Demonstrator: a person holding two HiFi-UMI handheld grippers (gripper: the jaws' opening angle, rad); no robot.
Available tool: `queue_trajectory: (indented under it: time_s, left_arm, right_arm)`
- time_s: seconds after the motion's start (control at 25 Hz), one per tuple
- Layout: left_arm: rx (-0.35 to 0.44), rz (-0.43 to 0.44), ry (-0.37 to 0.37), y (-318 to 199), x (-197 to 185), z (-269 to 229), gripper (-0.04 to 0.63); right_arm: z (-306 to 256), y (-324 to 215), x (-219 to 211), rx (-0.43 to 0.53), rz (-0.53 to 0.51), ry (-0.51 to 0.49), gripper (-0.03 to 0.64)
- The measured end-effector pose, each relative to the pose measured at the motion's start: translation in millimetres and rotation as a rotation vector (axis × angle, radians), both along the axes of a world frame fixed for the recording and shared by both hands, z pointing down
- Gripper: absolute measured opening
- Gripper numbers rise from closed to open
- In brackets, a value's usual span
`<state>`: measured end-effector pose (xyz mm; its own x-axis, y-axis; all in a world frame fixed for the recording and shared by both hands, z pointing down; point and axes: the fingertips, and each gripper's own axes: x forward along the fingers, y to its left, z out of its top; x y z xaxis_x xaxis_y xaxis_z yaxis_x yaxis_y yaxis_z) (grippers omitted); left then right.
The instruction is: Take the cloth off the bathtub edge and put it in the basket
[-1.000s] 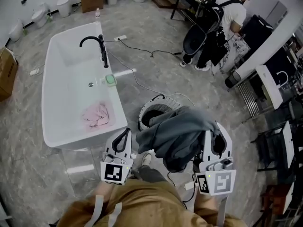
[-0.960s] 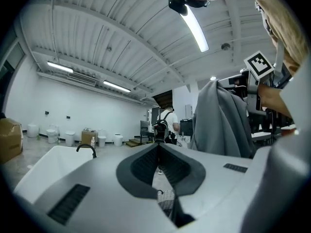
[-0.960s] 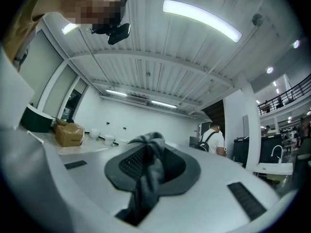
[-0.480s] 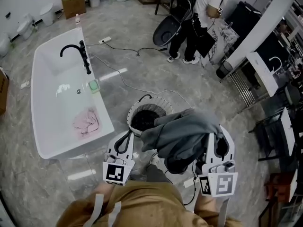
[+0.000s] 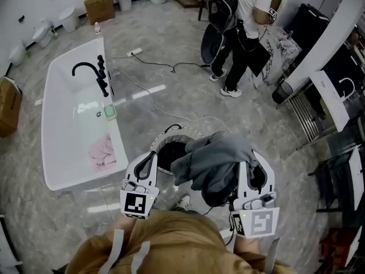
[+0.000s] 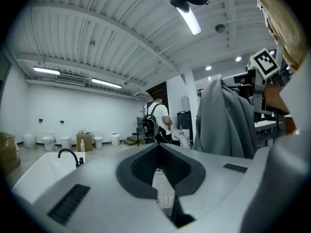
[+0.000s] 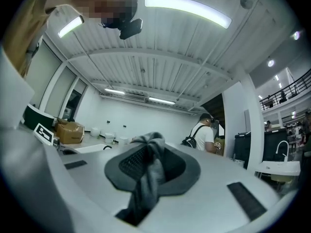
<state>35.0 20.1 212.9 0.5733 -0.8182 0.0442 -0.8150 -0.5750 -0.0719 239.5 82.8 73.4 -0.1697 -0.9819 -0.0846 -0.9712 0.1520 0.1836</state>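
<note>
White bathtub (image 5: 118,131) sits on the left. I see no cloth on its edge, so I'd judge the pick-up is done. The grey cloth (image 5: 217,161) hangs bunched from my right gripper (image 5: 255,173), just beside the basket (image 5: 158,146) and partly over its right rim. It's carried high, probably so it clears the rim and can drop straight in.

The basket stands on the floor near the tub's corner. It has a pale rim and a dark inside; I can't tell if anything is in it.

The right gripper points level, jaws clamped on a fold of the cloth, with fabric running down between the pads. The left gripper (image 5: 146,163) has its jaws together with nothing in them. It hangs over the basket's left rim, likely just kept clear of the drop.

A pink cloth (image 5: 101,152) lies down inside the tub, not on the edge.
</note>
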Motion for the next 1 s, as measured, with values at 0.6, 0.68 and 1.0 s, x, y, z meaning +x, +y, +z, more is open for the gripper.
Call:
queue_trajectory:
  time_s: [0.6, 0.68, 1.0]
  left_arm:
    - [-0.053, -0.022, -0.004, -43.3, 32.2, 3.3, 0.006]
    - [-0.050, -0.020, -0.001, -46.5, 32.6, 0.3, 0.006]
    - [-0.073, -0.060, -0.012, -54.4, 17.3, 8.2, 0.006]
  right_arm:
    - [16.8, -78.2, 35.2, -0.049, -0.011, -0.025, 0.055]
    - [20.6, -86.5, 35.8, -0.061, 0.000, -0.029, 0.055]
    - [44.4, -113.0, 21.2, -0.101, -0.029, -0.039, 0.055]
